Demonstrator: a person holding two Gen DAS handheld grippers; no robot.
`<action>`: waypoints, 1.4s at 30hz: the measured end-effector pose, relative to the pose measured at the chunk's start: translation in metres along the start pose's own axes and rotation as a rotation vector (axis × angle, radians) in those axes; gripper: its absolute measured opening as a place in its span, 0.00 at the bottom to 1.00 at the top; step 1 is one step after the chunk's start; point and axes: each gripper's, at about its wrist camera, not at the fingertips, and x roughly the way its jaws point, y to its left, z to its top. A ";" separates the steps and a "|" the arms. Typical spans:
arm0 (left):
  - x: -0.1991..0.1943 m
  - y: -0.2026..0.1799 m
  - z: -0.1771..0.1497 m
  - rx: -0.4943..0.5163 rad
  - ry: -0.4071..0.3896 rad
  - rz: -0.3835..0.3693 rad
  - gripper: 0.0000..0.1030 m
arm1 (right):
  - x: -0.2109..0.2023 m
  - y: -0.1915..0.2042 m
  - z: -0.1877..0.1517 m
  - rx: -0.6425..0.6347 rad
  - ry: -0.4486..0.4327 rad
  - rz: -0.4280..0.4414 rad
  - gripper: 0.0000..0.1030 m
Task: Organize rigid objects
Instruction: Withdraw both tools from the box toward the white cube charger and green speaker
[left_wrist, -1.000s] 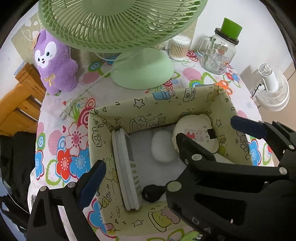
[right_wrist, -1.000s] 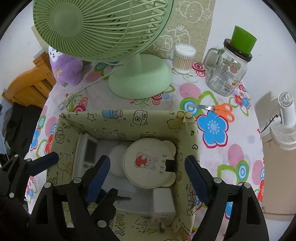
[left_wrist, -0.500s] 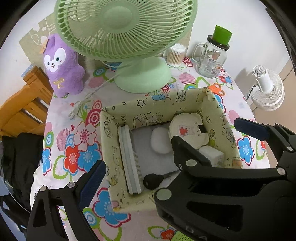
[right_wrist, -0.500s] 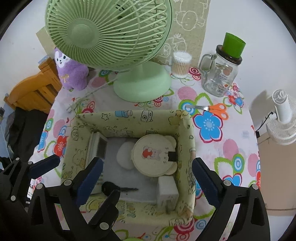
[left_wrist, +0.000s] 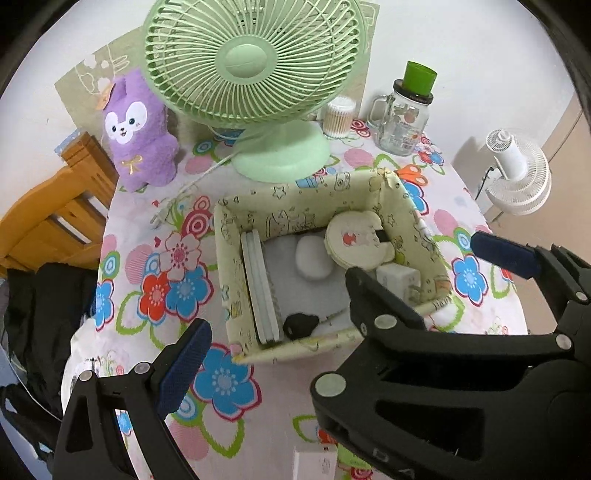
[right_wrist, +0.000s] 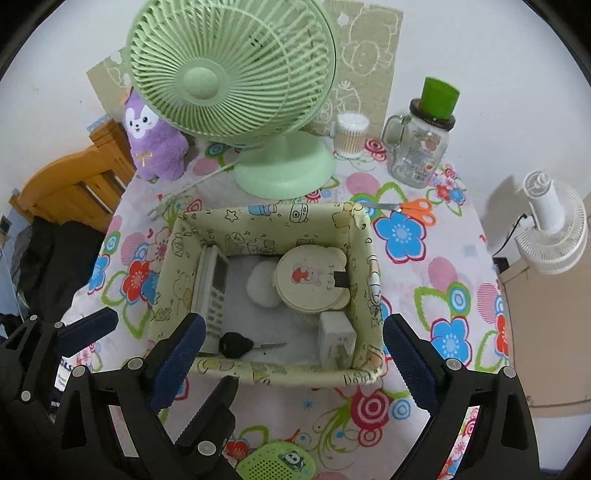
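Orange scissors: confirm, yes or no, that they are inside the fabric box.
No: the orange scissors lie on the flowered tablecloth just outside the far right corner of the fabric box.

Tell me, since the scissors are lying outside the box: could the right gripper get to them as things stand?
Probably yes. The orange scissors lie flat on the tablecloth past the box's far right corner, nothing over them, and the right gripper is open and empty.

clear: box (right_wrist: 269, 373) top | blocked: fan (right_wrist: 236, 74) behind
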 end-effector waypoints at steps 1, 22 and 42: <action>-0.003 0.001 -0.002 -0.002 0.000 0.001 0.94 | -0.005 0.002 -0.002 -0.007 -0.008 -0.012 0.95; -0.053 -0.007 -0.044 0.046 -0.067 0.027 0.94 | -0.061 0.015 -0.042 0.003 -0.067 -0.035 0.95; -0.069 -0.014 -0.083 0.105 -0.095 0.027 0.94 | -0.084 0.018 -0.085 0.032 -0.069 -0.088 0.95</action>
